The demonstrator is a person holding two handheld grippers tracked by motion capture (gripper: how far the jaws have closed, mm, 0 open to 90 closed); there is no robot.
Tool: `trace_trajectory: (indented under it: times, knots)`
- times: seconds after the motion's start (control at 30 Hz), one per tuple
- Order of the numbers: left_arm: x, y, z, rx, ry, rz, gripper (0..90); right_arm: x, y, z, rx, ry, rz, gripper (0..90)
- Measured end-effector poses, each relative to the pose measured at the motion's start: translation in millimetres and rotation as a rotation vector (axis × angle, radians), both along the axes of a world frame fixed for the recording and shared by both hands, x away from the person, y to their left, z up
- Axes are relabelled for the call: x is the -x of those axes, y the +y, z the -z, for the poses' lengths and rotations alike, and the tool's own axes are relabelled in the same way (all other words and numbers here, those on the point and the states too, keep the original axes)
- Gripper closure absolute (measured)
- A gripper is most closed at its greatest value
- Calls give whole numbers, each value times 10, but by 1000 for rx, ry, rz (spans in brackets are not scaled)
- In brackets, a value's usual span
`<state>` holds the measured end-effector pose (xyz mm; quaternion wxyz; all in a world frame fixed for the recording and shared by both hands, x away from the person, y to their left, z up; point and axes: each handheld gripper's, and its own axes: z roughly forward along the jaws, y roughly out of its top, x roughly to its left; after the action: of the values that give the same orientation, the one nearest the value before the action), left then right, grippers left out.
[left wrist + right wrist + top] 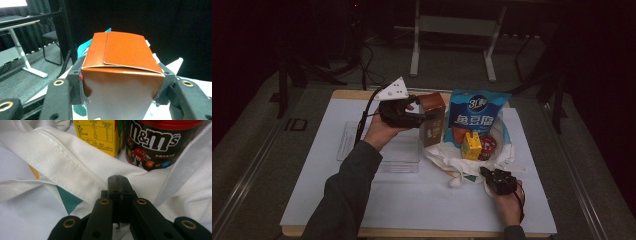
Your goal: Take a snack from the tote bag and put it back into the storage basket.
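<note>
Nearest to the person, the right tongs point(490, 176) sit low at the front edge of the white cloth bag point(447, 156), jaws clenched together; from the right gripper view they seem to pinch the bag's hem, though I cannot tell how much fabric they have. I'd judge their job is to hold the mouth down and open, so they should keep tension toward the person without dragging the bag across the desk point(422, 200). Just beyond, inside the bag, stand a yellow carton point(471, 146) and a dark M&M's tub point(487, 147), touching each other, with a blue snack pouch point(477, 117) upright behind them. Farther off and to the left, the left tongs point(417, 120) grasp the brown box point(432, 118) by its two sides, lifted above the desk beside the pouch and next to a clear tray point(382, 150). The box looks headed into the bag: keep it upright, carry it over the rim rather than against it, and lower it into the gap left of the yellow carton before loosening.
</note>
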<state>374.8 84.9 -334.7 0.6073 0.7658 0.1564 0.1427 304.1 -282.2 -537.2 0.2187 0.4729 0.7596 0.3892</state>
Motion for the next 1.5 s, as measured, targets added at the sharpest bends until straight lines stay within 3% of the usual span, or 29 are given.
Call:
trace_trajectory:
  times: [0.57,1.1,1.5]
  knots:
    - [22,224,-21,-45,-9,-6,427,0,-5,0,-4,2,0,900]
    - [24,488,-13,-63,2,-30,426,1,-4,0,-4,2,0,900]
    - [-12,628,57,-67,25,-10,426,1,-5,0,-5,3,0,900]
